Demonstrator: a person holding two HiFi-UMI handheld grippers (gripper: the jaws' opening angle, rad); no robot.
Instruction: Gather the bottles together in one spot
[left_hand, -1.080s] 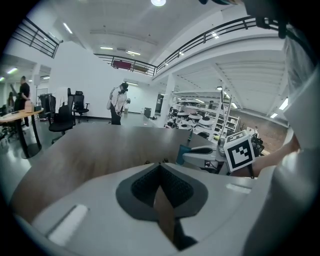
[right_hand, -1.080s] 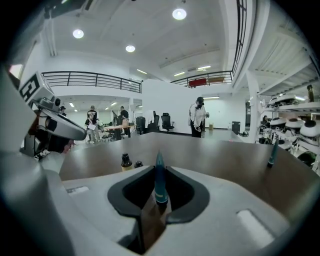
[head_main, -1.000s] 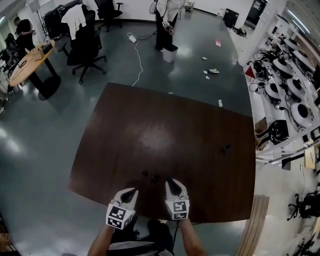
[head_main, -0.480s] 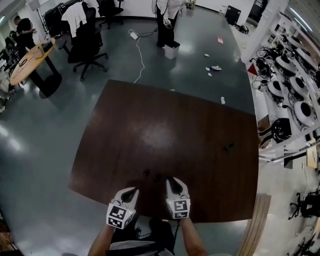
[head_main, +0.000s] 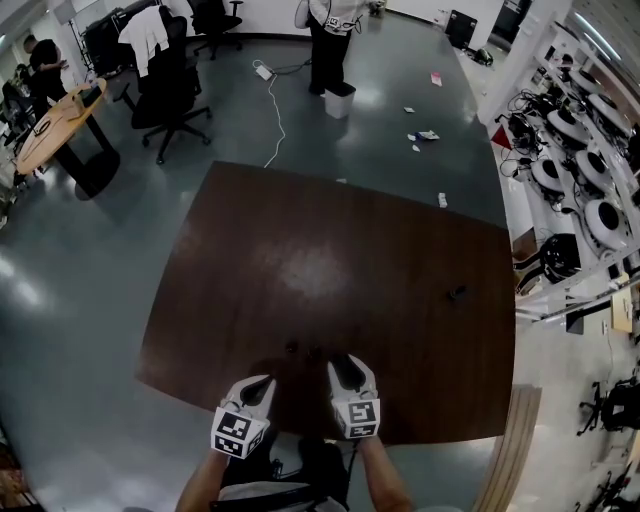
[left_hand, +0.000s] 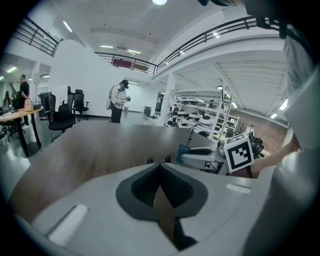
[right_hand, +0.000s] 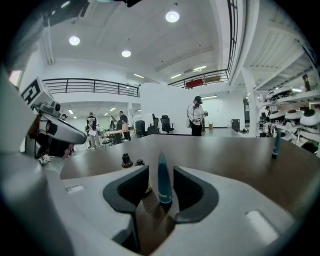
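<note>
Just parted, right gripper (head_main: 342, 363) jaws around blue bottle (right_hand: 164, 186) near table (head_main: 330, 270) edge (left gripper (head_main: 264, 384) clenched), room beyond.

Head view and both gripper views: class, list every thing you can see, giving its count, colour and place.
Table: one, dark brown, centre.
Small bottles: two, dark, near table's front edge.
Slim bottle: one, blue, upright between jaws of right hand-held gripper.
Far bottle: one, bluish, upright, table's right side.
Office chairs: several, black, floor beyond, left.
Person: one, white top, standing beyond table.
Left hand-held gripper: one, white, jaws together, empty.
Right hand-held gripper: one, white, jaws just opening, clear of slim bottle.
</note>
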